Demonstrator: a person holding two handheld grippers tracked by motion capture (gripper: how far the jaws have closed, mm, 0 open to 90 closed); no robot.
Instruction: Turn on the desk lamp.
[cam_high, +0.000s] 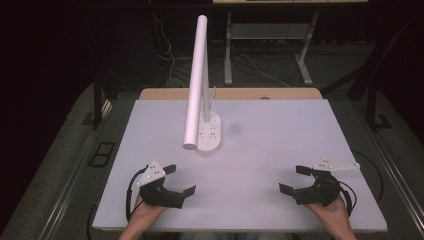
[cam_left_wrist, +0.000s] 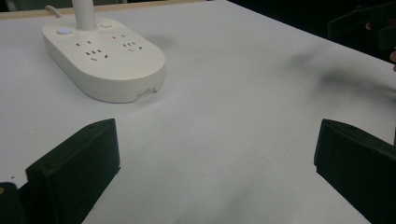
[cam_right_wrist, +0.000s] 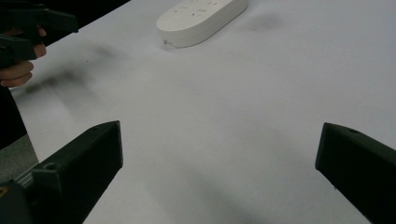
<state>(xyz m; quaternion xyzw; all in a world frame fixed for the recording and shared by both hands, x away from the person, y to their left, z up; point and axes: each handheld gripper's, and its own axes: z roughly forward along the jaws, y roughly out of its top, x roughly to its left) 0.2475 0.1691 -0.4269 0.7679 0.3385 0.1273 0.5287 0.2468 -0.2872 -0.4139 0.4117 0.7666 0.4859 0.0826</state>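
Both my grippers, left (cam_high: 176, 180) and right (cam_high: 295, 180), rest open and empty on the counter (cam_high: 280, 130); the lamp (cam_high: 197, 85) stands mid-counter, well apart. A careless reach could topple its tall, tilted arm.

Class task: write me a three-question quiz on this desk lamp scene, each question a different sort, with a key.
1. True or false: the left hand-held gripper is shut on the lamp.
2. Which hand-held gripper is nearer the lamp base? A) left B) right
3. Fill in: the base's top carries a button and several power ____.

Key:
1. False; its jaws stand wide apart over the bare table.
2. A.
3. Sockets.
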